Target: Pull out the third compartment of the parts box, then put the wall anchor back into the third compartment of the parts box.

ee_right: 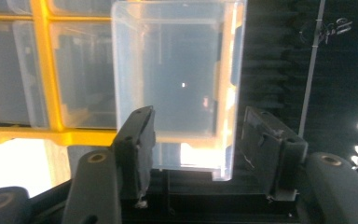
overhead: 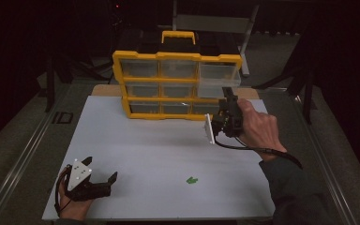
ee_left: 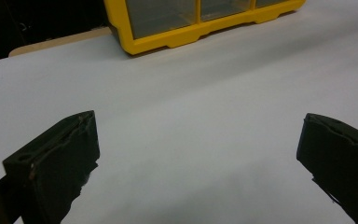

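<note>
A yellow organizer [overhead: 176, 56] with several clear drawers stands upright at the back of the white mat [overhead: 159, 145]. Its top right drawer [overhead: 219, 78] is pulled partway out. My right gripper [overhead: 228, 91] is raised just under that drawer's front. In the right gripper view the drawer [ee_right: 177, 74] sits close ahead, and the right gripper [ee_right: 198, 135] is open with its jaws on either side of the drawer's lower lip. My left gripper [overhead: 102, 167] rests at the mat's near left corner, open with nothing in it. The left gripper [ee_left: 198, 135] looks across bare mat [ee_left: 191, 88] to the organizer's base [ee_left: 186, 35].
A small green piece [overhead: 191, 180] lies on the mat near the front, right of centre. The other drawers are pushed in and look empty. Dark floor and stand legs surround the table. A metal rail [overhead: 18, 159] runs along the left side.
</note>
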A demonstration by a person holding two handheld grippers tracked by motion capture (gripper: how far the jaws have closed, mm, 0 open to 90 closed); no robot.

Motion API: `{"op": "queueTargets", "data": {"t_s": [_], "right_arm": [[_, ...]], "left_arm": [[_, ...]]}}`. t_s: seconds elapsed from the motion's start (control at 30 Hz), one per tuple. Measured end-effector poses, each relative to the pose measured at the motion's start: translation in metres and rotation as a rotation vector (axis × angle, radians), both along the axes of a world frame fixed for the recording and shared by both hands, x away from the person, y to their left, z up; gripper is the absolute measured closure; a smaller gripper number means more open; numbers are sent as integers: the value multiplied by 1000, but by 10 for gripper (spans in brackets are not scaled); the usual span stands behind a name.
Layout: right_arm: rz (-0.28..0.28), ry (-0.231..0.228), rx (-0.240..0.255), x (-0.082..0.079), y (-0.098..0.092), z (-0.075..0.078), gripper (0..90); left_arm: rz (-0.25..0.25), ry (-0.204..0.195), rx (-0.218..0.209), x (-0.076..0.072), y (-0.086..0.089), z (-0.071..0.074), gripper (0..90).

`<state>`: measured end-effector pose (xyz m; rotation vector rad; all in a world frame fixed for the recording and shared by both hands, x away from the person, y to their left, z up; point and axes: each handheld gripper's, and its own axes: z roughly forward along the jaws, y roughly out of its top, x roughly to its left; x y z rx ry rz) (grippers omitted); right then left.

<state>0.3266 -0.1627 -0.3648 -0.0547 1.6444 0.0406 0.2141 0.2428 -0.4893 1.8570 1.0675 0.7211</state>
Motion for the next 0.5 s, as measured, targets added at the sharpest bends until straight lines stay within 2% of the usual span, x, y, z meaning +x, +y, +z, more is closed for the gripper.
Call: {"op": "queueTargets", "data": {"t_s": [0.1, 0.37, 0.4, 0.5], "right_arm": [[3, 19, 34, -3, -2, -9, 407], [8, 78, 86, -3, -4, -37, 374], [8, 78, 86, -3, -4, -37, 374], [15, 122, 139, -5, -5, -47, 344]], "left_arm": [[1, 0, -2, 0, 0, 0, 0], [1, 2, -2, 0, -1, 0, 0], [1, 2, -2, 0, -1, 0, 0], [3, 2, -1, 0, 0, 0, 0]]}}
